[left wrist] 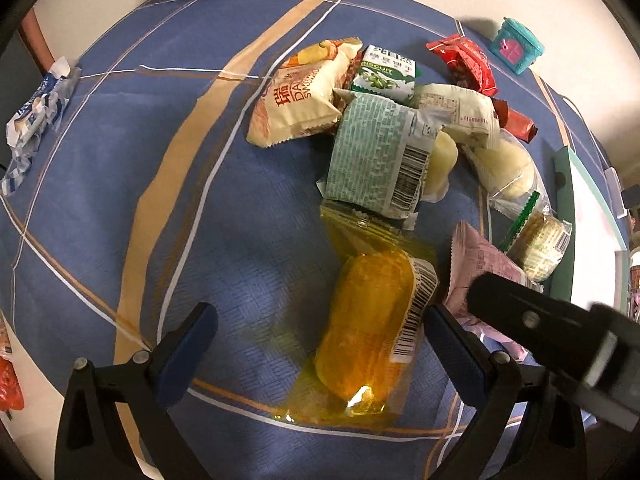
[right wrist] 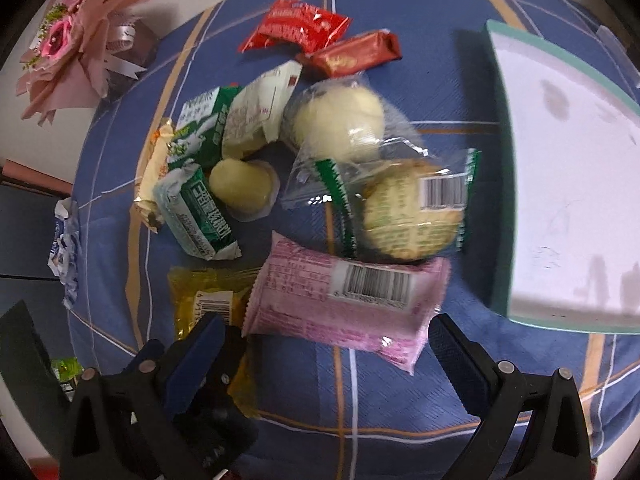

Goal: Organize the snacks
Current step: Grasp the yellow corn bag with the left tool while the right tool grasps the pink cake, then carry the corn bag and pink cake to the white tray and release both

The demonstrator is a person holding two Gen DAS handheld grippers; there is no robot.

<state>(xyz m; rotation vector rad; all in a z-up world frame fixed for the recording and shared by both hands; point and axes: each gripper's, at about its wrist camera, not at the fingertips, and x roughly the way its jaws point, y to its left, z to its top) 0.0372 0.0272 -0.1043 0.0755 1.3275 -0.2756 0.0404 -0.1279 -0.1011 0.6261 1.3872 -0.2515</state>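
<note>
A pile of wrapped snacks lies on a blue checked cloth. My left gripper is open, its fingers either side of a yellow wrapped cake without clamping it. My right gripper is open too, straddling the near edge of a pink packet. Behind the pink packet lie a green-edged round biscuit pack, a pale bun in clear wrap, a green-and-white packet and red packets. The yellow cake shows partly behind my right gripper's left finger.
A white tray with a teal rim sits at the right of the cloth. A teal box stands at the far edge. A pink paper bouquet and a crumpled blue-white wrapper lie off to the left.
</note>
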